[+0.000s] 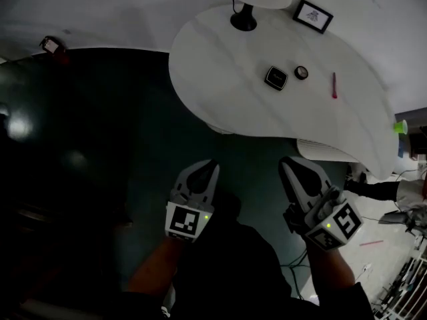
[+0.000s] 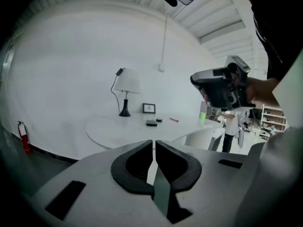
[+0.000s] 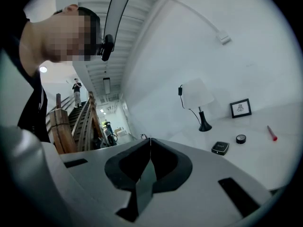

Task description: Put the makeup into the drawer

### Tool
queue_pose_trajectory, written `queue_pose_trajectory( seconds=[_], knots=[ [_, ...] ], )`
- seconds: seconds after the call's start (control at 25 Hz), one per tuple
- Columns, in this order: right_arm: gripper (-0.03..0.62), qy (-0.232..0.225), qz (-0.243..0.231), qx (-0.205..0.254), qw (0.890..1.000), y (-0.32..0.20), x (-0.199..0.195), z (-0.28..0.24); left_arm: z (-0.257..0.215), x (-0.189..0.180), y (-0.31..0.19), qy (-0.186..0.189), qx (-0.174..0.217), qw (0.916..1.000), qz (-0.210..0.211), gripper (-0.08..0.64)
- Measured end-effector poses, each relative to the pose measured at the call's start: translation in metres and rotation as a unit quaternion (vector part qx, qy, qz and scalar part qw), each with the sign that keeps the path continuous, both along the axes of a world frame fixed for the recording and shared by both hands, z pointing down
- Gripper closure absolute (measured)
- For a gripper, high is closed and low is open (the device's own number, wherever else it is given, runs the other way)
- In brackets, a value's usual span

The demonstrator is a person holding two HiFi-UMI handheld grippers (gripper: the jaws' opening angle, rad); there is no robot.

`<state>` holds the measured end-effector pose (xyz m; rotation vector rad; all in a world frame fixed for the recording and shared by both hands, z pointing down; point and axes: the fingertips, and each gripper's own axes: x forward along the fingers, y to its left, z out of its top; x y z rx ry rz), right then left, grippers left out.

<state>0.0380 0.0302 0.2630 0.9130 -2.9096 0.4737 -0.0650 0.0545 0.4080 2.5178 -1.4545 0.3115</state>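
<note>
We see a white, curved surface (image 1: 220, 79) set against a white wall. Near its far edge a table lamp (image 2: 126, 91) stands on a black base, with a small framed picture (image 1: 313, 15) just beside it. A green cup (image 1: 399, 127) shows at the surface's right end. A red fire extinguisher (image 2: 23, 137) stands by the wall on the dark floor (image 1: 100, 132), well apart to the left. Elsewhere a wooden staircase (image 3: 71, 122) rises.
</note>
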Motion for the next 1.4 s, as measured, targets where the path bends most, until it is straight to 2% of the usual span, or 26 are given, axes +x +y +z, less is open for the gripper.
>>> queue_pose_trajectory(
  seconds=[0.12,0.28,0.52,0.72,0.92,1.16,1.4],
  knots=[
    [0.575,-0.012,-0.008,0.002,1.0,-0.011,-0.002,0.021,0.04,0.002,-0.022,-0.01,-0.014,0.9999,0.001,0.541],
    [0.575,-0.027,-0.014,-0.017,0.999,-0.01,-0.001,0.066,0.093,0.011,-0.036,0.0,-0.05,0.9987,0.01,0.499],
    [0.575,-0.035,-0.025,-0.027,0.999,0.006,-0.002,0.129,0.142,0.031,-0.053,-0.026,-0.042,0.998,0.04,0.475],
    [0.575,-0.038,-0.046,-0.044,0.997,0.027,-0.005,0.181,0.167,0.042,-0.07,-0.018,-0.023,0.9988,0.04,0.456],
    [0.575,-0.023,-0.048,-0.052,0.997,0.023,0.003,0.225,0.186,0.05,-0.085,-0.028,-0.012,0.9987,0.041,0.456],
    [0.575,-0.006,-0.06,-0.038,0.997,0.03,0.015,0.247,0.195,0.058,-0.097,-0.009,-0.011,0.9997,0.021,0.453],
    [0.575,-0.001,-0.06,-0.039,0.997,0.018,0.023,0.269,0.212,0.058,-0.115,-0.028,-0.008,0.9993,0.022,0.448]
  ],
)
